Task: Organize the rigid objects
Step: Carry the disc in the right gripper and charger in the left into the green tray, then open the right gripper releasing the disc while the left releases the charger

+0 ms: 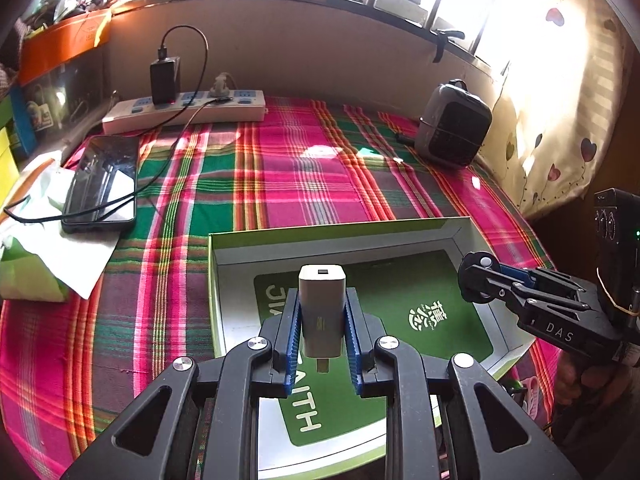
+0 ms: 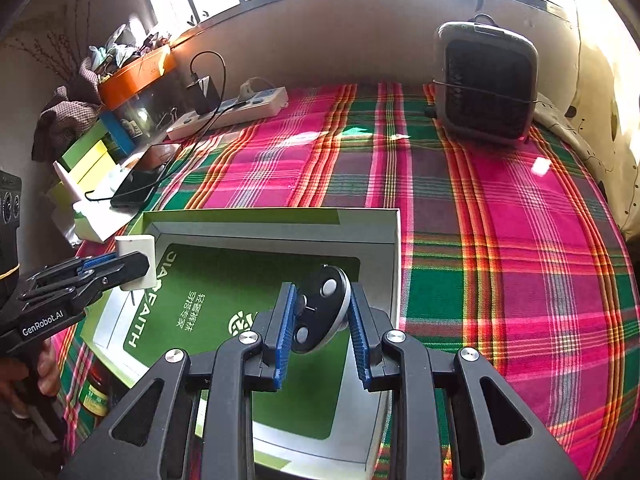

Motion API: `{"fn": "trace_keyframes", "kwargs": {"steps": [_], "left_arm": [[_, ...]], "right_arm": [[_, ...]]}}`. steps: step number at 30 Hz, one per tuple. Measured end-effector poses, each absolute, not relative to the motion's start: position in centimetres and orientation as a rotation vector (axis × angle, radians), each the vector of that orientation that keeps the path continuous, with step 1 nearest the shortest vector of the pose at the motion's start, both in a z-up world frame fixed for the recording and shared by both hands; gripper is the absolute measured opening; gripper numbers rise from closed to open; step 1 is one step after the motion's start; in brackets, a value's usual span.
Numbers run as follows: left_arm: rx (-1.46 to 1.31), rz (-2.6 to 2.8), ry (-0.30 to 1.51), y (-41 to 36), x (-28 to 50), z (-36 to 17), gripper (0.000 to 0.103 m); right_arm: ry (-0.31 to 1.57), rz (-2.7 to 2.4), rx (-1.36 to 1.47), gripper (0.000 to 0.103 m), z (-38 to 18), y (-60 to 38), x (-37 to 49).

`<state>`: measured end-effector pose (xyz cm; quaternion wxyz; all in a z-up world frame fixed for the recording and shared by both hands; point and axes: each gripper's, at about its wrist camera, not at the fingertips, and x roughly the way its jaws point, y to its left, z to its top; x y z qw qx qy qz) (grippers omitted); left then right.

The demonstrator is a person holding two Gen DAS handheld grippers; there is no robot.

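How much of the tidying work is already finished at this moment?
Nothing lies in the open box yet; only its green printed floor shows. In hand: the left gripper holds a white charger, the right gripper a black round disc, both above the box. Left: setting both inside.

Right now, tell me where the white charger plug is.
The white charger plug is clamped in the left gripper, held above the left side of the open green-lined box; the right wrist view shows it at the box's near-left corner.

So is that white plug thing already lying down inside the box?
No, the white charger is clamped between the left gripper fingers, held above the open box rather than resting on its floor.
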<state>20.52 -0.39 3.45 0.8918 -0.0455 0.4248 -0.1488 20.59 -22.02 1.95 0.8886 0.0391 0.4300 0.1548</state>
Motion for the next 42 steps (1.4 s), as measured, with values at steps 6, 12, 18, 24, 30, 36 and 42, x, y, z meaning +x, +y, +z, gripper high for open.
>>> {"fn": "trace_keyframes", "kwargs": {"steps": [6, 12, 18, 24, 30, 36, 42], "left_arm": [[-0.087, -0.307, 0.906, -0.6, 21.5, 2.6, 0.019], [-0.090, -0.298, 0.917, -0.5, 22.1, 2.2, 0.019], [-0.100, -0.294, 0.918, -0.3, 22.5, 2.2, 0.019], [-0.104, -0.287, 0.931, -0.2, 22.8, 1.8, 0.019], [-0.100, -0.277, 0.923, -0.2, 22.7, 2.0, 0.021], [-0.104, -0.273, 0.918, -0.1, 22.4, 2.2, 0.026], [-0.115, -0.272, 0.901, -0.1, 21.8, 2.7, 0.032]], "right_arm": [[0.901, 0.334, 0.067, 0.027, 1.5, -21.5, 21.5], [0.896, 0.338, 0.055, 0.027, 1.2, -21.1, 22.0], [0.882, 0.340, 0.050, 0.028, 1.2, -21.0, 22.3], [0.873, 0.336, 0.038, 0.028, 1.2, -20.8, 22.3], [0.867, 0.338, 0.048, 0.033, 1.3, -20.8, 22.2], [0.861, 0.348, 0.046, 0.040, 1.4, -20.6, 22.0], [0.848, 0.350, 0.046, 0.046, 1.7, -20.6, 21.4]]}}
